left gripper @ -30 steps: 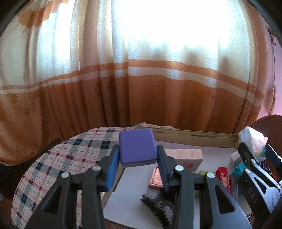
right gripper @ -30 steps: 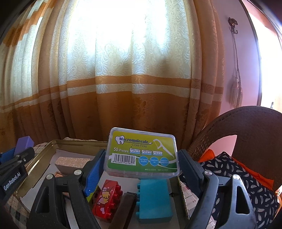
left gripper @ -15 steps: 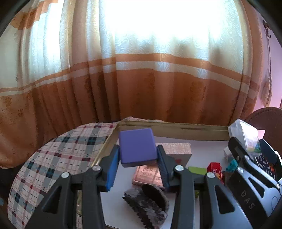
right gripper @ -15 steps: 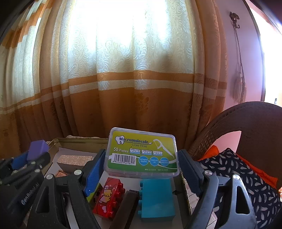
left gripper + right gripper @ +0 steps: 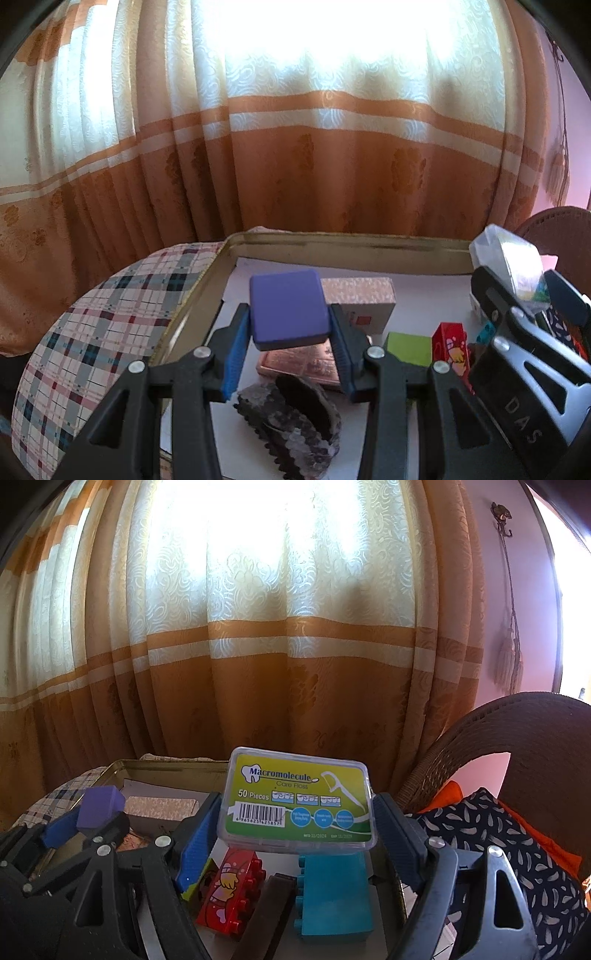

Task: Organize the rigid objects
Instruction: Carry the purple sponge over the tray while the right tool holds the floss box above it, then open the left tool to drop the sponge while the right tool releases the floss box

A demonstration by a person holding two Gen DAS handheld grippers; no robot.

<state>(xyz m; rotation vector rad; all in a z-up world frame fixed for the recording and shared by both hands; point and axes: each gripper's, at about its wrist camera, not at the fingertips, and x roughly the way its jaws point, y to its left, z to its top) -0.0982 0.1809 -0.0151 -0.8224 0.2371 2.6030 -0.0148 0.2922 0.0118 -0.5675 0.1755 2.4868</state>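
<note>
- An orange and cream curtain (image 5: 332,147) hangs behind everything, lit from a window; a wicker chair (image 5: 517,731) with a dark patterned cushion (image 5: 517,842) stands at the right.
- A checked cloth (image 5: 92,332) covers the bench, and on it sits a shallow metal tray (image 5: 351,247) lined with white paper.
- The left tool (image 5: 290,332) grips a purple block (image 5: 288,306) by its two sides, lifted over the tray's left part, above a copper tin (image 5: 299,363).
- Behind the block lies a pink box (image 5: 365,299), near the tray's far wall.
- A dark scalloped hair clip (image 5: 291,421) lies on the paper at the near edge, just below the left tool.
- The right tool (image 5: 295,823) clamps a clear floss box (image 5: 299,801) with a yellow-green label, held above the tray's right part.
- Under the floss box, in the tray, sit a red brick (image 5: 231,890), a brown bar (image 5: 266,915) and a teal brick (image 5: 332,897), side by side.
- A green block (image 5: 408,347) stands left of the red brick, between it and the copper tin.
</note>
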